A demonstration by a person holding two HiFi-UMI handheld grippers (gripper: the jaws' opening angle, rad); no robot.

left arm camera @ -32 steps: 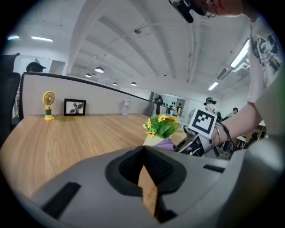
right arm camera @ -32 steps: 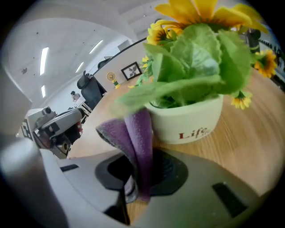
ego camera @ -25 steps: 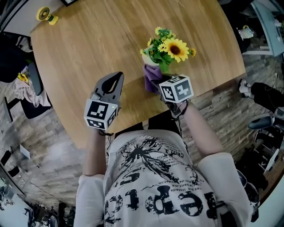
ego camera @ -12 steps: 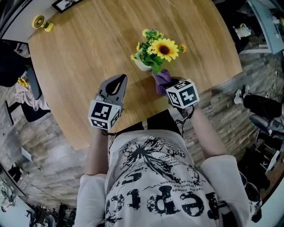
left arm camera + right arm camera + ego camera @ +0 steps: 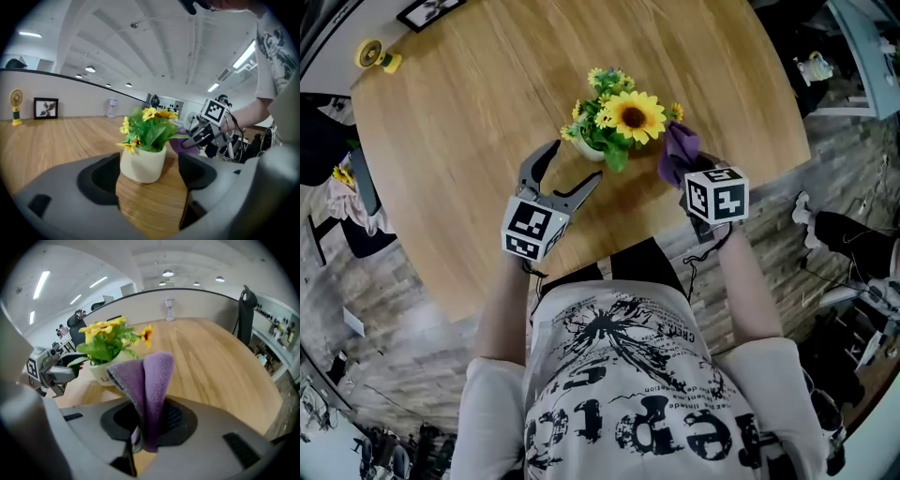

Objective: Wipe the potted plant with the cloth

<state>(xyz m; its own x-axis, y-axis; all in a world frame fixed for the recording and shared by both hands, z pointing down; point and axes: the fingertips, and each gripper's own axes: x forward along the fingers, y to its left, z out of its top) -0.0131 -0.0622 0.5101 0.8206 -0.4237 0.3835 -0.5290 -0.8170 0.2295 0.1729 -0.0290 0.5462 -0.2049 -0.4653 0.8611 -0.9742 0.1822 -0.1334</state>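
Note:
A white pot (image 5: 589, 150) of yellow flowers and green leaves (image 5: 614, 117) stands on the round wooden table (image 5: 469, 141). My left gripper (image 5: 574, 164) is close in front of the pot; its jaws have just been opening and stand open. In the left gripper view the pot (image 5: 143, 161) sits just beyond the pads, untouched. My right gripper (image 5: 682, 171) is at the plant's right side, shut on a folded purple cloth (image 5: 678, 150). In the right gripper view the cloth (image 5: 147, 380) sticks up from the jaws, with the plant (image 5: 105, 345) behind it to the left.
A small yellow fan-like object (image 5: 370, 54) and a framed picture (image 5: 427, 11) sit at the table's far left edge. The table's near edge runs just below both grippers. Chairs and clutter stand on the floor around the table.
The left gripper's jaws have gone from shut to open, and it has moved up to the pot. The right gripper has carried the cloth from the plant's front round to its right side.

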